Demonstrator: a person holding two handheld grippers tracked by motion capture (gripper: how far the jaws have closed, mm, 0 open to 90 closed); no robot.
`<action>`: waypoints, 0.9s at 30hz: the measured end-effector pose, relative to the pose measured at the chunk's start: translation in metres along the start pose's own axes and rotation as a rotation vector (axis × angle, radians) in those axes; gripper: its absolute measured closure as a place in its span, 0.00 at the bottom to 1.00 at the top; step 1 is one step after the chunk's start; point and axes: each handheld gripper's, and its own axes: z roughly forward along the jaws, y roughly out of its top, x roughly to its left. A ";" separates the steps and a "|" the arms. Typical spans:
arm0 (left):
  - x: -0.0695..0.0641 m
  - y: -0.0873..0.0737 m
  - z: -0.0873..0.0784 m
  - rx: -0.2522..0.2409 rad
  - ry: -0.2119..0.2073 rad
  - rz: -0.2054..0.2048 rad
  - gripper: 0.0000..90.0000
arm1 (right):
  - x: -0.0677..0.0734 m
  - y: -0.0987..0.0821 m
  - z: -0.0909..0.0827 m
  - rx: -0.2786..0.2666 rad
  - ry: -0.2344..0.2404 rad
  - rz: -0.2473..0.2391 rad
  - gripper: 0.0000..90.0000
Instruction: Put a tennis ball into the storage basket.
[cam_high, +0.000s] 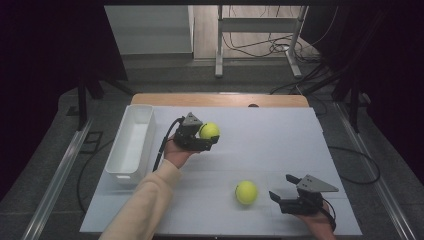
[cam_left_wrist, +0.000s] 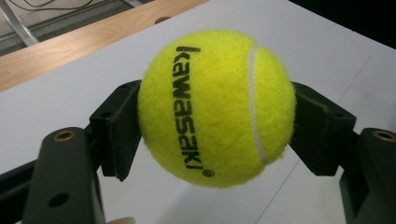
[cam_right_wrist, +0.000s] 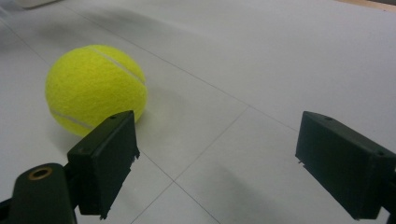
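From above we see the left gripper (cam_high: 204, 139) lifted over the white table (cam_high: 280, 135), its jaws clamped on a tennis ball (cam_high: 209, 130); its own view adds black "Kawasaki" lettering on that ball, pinched at both sides. The right gripper (cam_high: 282, 186) sits low with jaws spread wide and empty. A second ball (cam_high: 246, 192) rests on the table just beyond its left finger (cam_right_wrist: 105, 161), near but apart. A white bin (cam_high: 131, 145) stands behind the left hand (cam_high: 176, 152).
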 end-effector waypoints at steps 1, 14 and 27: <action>0.000 0.000 -0.001 -0.002 0.000 -0.001 0.30 | 0.000 0.000 0.000 0.001 0.000 -0.001 0.15; 0.001 0.000 -0.012 -0.031 -0.003 -0.009 0.30 | 0.000 0.000 0.000 0.000 -0.003 -0.002 0.15; 0.001 0.000 -0.026 -0.062 -0.003 -0.019 0.30 | 0.000 0.000 0.000 0.000 -0.003 0.000 0.15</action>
